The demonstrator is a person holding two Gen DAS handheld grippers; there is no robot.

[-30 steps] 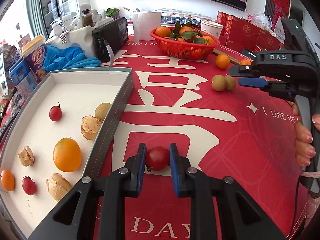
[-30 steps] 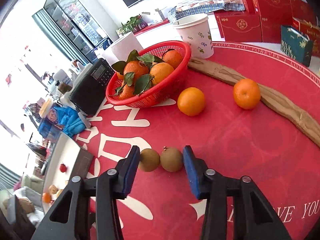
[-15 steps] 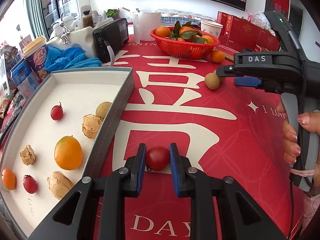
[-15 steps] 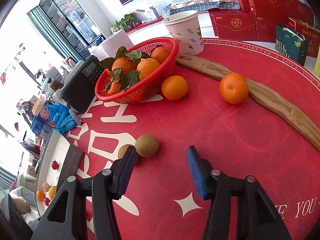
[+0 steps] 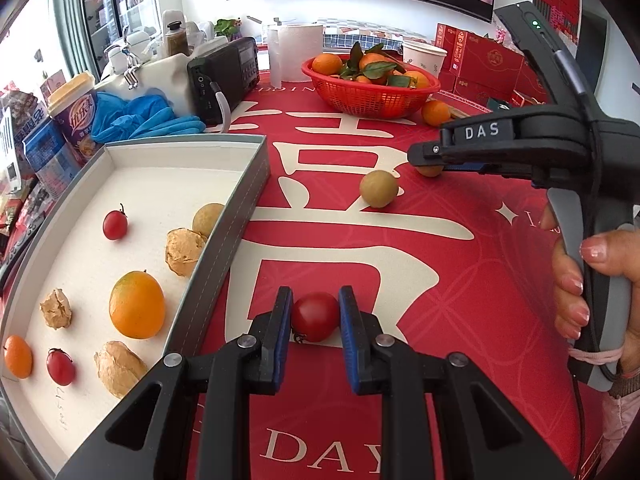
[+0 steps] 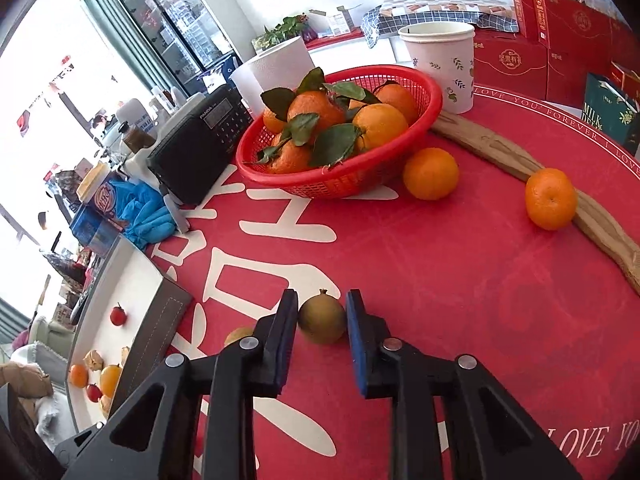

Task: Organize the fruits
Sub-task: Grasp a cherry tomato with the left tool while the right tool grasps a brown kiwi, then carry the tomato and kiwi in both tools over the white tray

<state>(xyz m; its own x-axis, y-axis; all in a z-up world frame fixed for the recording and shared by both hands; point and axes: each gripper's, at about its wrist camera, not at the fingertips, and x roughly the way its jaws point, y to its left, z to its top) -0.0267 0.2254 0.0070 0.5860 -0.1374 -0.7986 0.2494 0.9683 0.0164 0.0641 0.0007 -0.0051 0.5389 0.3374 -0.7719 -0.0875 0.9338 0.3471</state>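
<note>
My left gripper point(image 5: 314, 312) is shut on a red cherry tomato point(image 5: 314, 318) that rests on the red tablecloth, just right of the white tray point(image 5: 256, 168). The tray holds cherry tomatoes, oranges, walnuts and a brown fruit. My right gripper point(image 6: 322, 314) is closing its jaws on a round brown fruit point(image 6: 322, 322), and both blue pads touch its sides. In the left wrist view that gripper point(image 5: 424, 158) comes in from the right, held by a hand. A second brown fruit point(image 5: 379, 189) lies loose to its left, half hidden behind my right gripper's left finger point(image 6: 280, 332).
A red basket point(image 6: 340, 184) of leafy mandarins stands behind, with two loose oranges point(image 6: 431, 173) point(image 6: 551, 199) and a curved wooden strip point(image 6: 500, 148) to its right. A black radio point(image 5: 224, 76), blue gloves point(image 5: 148, 120), a paper roll and a paper cup point(image 6: 440, 64) line the back.
The right gripper shifted left, opened wider, then closed around one brown fruit; the other brown fruit now lies apart from it. The left gripper and its tomato stayed put.
</note>
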